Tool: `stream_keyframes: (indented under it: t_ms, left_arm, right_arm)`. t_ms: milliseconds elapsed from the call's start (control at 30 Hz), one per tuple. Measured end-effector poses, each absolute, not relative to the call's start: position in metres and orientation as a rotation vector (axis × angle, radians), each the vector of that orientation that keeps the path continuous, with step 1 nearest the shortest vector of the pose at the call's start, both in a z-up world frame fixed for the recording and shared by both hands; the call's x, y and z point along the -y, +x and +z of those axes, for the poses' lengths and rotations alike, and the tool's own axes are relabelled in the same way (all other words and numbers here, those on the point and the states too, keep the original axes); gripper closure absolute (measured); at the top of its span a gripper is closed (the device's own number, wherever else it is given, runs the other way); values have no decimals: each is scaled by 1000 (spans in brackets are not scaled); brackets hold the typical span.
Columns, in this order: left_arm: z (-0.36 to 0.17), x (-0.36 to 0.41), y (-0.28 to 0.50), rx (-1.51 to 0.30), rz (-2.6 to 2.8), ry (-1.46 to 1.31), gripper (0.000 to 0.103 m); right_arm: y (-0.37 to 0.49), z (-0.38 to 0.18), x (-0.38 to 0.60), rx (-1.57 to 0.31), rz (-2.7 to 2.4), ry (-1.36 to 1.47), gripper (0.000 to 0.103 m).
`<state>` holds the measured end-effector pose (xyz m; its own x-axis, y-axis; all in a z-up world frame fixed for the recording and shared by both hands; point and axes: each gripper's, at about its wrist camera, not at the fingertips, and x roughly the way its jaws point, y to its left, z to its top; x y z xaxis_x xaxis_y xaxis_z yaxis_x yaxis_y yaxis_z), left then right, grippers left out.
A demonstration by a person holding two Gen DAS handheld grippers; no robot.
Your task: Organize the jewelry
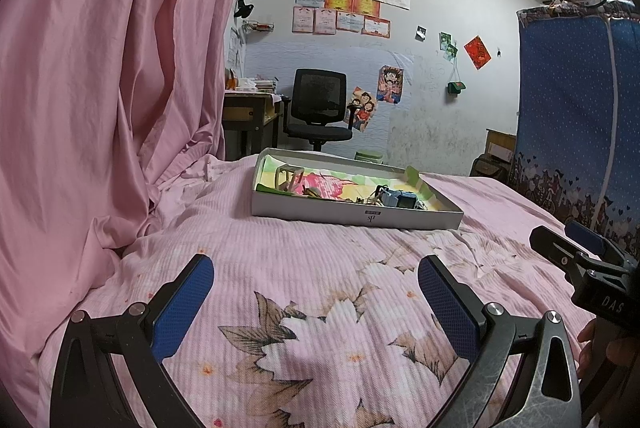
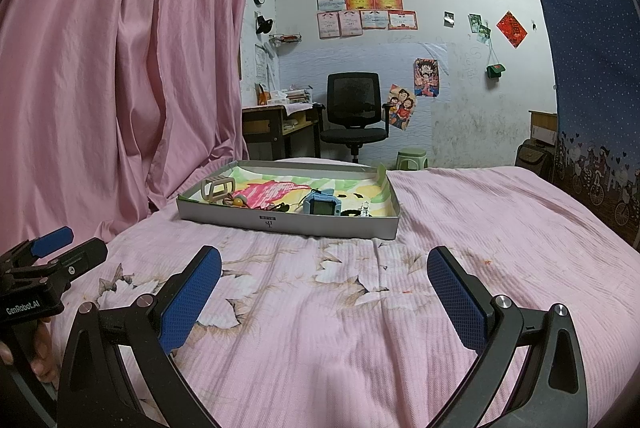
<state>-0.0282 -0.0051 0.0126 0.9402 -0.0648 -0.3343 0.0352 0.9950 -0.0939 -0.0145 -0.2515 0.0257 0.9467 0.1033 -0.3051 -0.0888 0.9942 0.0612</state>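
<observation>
Across the foreground spreads the bed with its pink ribbed floral bedspread, the largest thing in view and the soft, rumpled base on which everything rests. Left of it hangs a tall pink curtain, whose folds pool on the bed near the box's far left corner and could, I judge, crowd a reach on that side.

Toward the bed's far edge lies the shallow grey cardboard box lid with a colourful printed lining, set flat, probably so small pieces cannot roll off into the bedding. Its low wall faces both tools and must be cleared before anything inside is reached.

Inside it sits the jewelry: a pale beige open-framed buckle-like piece at the left end, a light blue square-faced watch near the middle, and small dark and beaded bits between, too tangled to tell apart.

Nearer the camera, the left tool and the right tool hover over bare bedspread, each with blue pads spread wide and nothing between them, well short of the box. No sorting appears begun.
</observation>
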Motion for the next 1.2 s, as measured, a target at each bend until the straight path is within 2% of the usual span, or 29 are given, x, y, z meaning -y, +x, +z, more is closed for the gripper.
stream_keyframes:
  t_ms: [1200]
  left_arm:
    - [12,9,-28,-349,-16,-69,0]
  right_arm:
    - [-15,25,251,-313,98,46,2]
